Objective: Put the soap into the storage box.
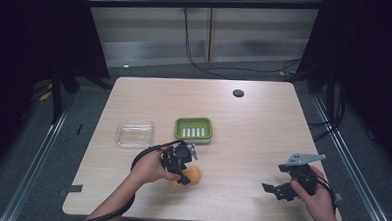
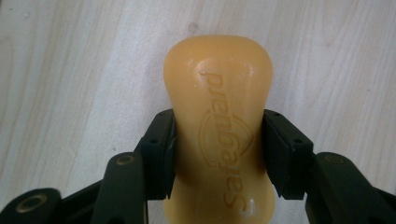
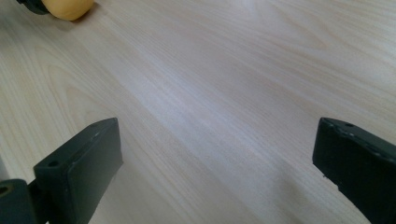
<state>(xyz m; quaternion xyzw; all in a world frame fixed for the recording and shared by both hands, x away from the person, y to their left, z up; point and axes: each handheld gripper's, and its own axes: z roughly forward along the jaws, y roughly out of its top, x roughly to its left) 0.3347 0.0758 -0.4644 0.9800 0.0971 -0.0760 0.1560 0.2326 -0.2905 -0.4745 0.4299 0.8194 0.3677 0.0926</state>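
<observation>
Orange soap bar (image 2: 218, 126) on the pale wooden surface (image 1: 242, 142), near its front edge, clamped at the waist by the left gripper (image 2: 218, 156). Just beyond, a green soap dish (image 1: 193, 129) and a clear container (image 1: 134, 133). Well apart at right, the right gripper (image 3: 217, 163), wide open, empty.

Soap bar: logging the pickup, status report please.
Left gripper shut on soap bar. Right gripper open, idle over table. Green soap dish beyond, path unobstructed.
</observation>
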